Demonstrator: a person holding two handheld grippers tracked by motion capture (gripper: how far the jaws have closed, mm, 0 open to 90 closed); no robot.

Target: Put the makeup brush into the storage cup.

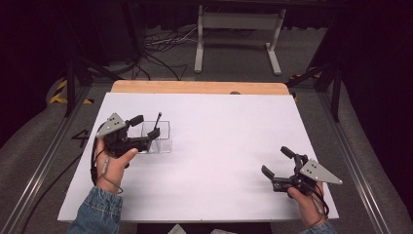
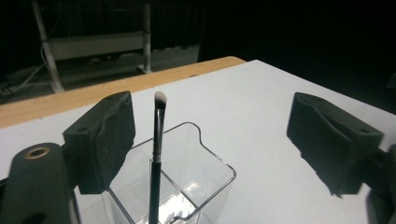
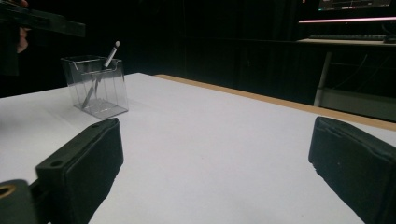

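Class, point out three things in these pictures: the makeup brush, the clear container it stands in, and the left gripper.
makeup brush (image 2: 159, 122), left gripper view, on its metal ferrule.
clear container (image 2: 219, 166), left gripper view, on its right rim.
left gripper (image 1: 145, 126), high view, midway between its fingertips.

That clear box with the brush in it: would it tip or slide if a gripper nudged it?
Probably both. The box looks like thin clear plastic, so likely light, and the white table looks smooth, so a low push should slide it. It stands taller than wide, and the brush leans against its rim, so a high nudge might tip it.
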